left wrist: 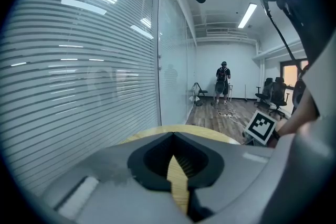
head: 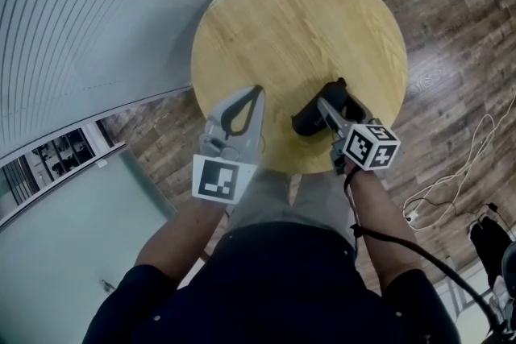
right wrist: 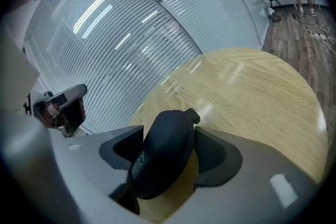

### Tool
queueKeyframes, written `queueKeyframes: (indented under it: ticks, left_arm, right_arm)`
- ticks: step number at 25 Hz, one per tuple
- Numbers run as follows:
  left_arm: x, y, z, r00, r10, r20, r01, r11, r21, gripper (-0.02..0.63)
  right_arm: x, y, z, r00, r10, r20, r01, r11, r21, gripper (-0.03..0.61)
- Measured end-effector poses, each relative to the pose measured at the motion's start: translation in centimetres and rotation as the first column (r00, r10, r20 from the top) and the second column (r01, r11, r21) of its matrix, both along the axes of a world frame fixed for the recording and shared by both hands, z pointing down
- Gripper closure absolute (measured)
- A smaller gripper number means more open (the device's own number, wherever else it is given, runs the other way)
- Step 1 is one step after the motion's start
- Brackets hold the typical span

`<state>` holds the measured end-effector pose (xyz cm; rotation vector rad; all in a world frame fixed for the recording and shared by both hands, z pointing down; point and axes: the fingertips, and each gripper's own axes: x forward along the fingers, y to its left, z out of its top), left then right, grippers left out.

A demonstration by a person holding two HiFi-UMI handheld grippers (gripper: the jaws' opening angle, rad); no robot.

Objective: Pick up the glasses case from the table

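Observation:
The black glasses case [head: 307,122] lies on the near part of the round wooden table [head: 298,20], close to its front edge. My right gripper [head: 324,104] reaches over it, and in the right gripper view the case [right wrist: 163,157] fills the space between the two grey jaws, touching both. The right gripper [right wrist: 167,128] is shut on the case, which rests on the table top [right wrist: 252,92]. To its left, my left gripper [head: 259,89] hovers over the table's near edge with its tips together and nothing between them. Only wood shows through the left gripper [left wrist: 173,135].
A curved glass wall with blinds [head: 72,20] runs along the table's left. Wood floor surrounds the table, with white cables [head: 451,181] to the right. Far across the room a person [left wrist: 223,84] stands near office chairs [left wrist: 275,97].

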<state>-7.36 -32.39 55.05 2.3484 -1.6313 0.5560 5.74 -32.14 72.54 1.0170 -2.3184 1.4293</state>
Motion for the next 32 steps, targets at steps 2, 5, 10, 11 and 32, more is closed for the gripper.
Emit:
queueKeyframes:
  ticks: [2, 5, 10, 11, 32]
  left_arm:
    - [0.3, -0.2, -0.3, 1.000, 0.012, -0.005, -0.012, 1.000, 0.009, 0.609]
    - [0.5, -0.1, -1.4, 1.000, 0.017, -0.016, -0.017, 0.999, 0.034, 0.609]
    - [-0.5, 0.8, -3.7, 0.999, 0.014, -0.029, -0.012, 0.998, 0.063, 0.609]
    - [-0.9, 1.0, -4.2, 0.999, 0.012, -0.031, -0.010, 0.998, 0.067, 0.609]
    - [-3.3, 3.0, -17.9, 0.997, 0.077, 0.013, -0.077, 0.944, 0.320, 0.609]
  right_arm:
    - [-0.1, 0.1, -0.8, 1.000, -0.012, -0.001, 0.012, 1.000, 0.018, 0.265]
    - [-0.2, 0.5, -2.5, 1.000, -0.012, 0.007, 0.012, 0.999, 0.048, 0.267]
    - [0.5, 0.7, -6.9, 1.000, 0.026, 0.018, -0.027, 0.994, 0.102, 0.268]
    - [0.5, 0.8, -7.9, 0.999, 0.030, 0.017, -0.032, 0.993, 0.116, 0.268]
    - [3.6, 1.0, -30.7, 0.989, 0.128, 0.079, -0.151, 0.853, 0.500, 0.270]
